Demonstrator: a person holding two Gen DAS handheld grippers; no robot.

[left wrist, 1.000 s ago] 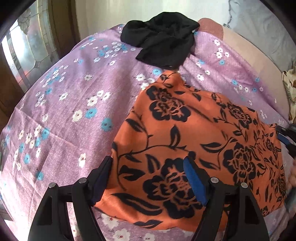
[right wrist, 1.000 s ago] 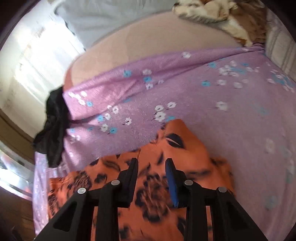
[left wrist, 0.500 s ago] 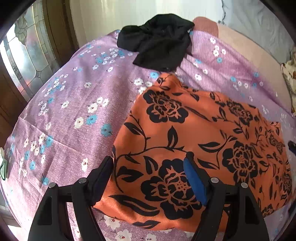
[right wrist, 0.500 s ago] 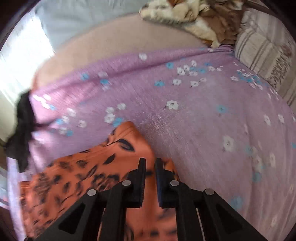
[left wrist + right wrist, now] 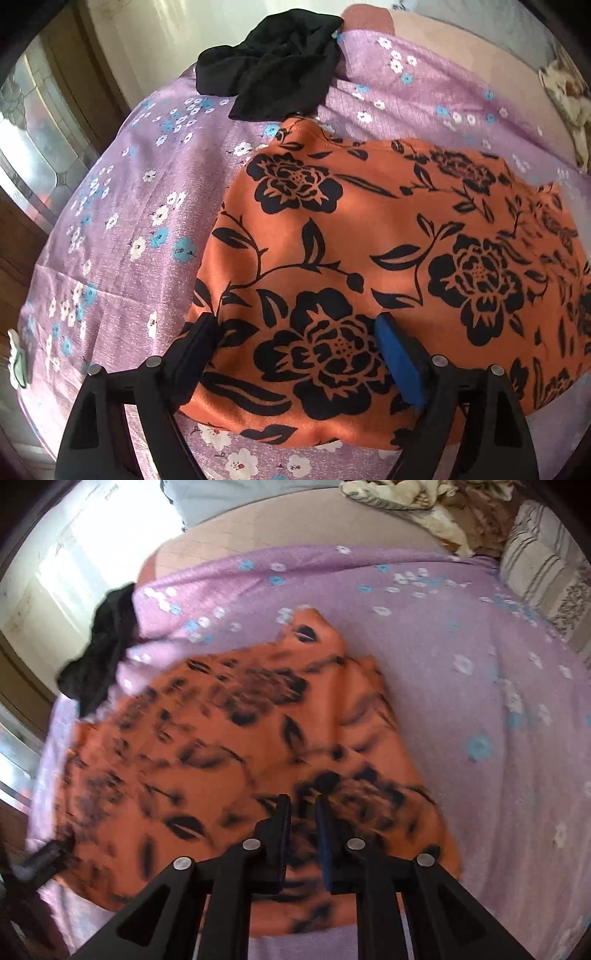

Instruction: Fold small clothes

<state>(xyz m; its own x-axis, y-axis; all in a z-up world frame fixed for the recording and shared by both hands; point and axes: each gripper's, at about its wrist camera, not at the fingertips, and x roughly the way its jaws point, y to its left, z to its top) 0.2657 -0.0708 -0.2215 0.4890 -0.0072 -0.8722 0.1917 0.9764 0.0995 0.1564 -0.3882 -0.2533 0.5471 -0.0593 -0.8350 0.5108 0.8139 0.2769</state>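
Observation:
An orange cloth [image 5: 369, 240] with black flowers lies spread on the purple flowered bedsheet [image 5: 129, 221]. My left gripper [image 5: 295, 325] hovers over its near left corner. Its jaws are opening wide and straddle a black flower, with the pads clear of the fabric. In the right wrist view the same orange cloth [image 5: 221, 720] is blurred by motion. My right gripper [image 5: 303, 799] is over its near right part, jaws drawn to a narrow slit with cloth in it. A black finger [image 5: 44, 854] of the left gripper shows at the far left.
A crumpled black garment [image 5: 273, 74] lies at the sheet's far edge, just past the orange cloth; it is also in the right wrist view [image 5: 99, 646]. A striped pillow [image 5: 535, 561] and a rumpled blanket [image 5: 424, 502] lie at the back right. A glazed door [image 5: 29, 147] stands left of the bed.
My right gripper's jaws went from part open to a narrow slit, and it swept sideways over the cloth. It has left the right edge of the left wrist view. The left jaws spread wider.

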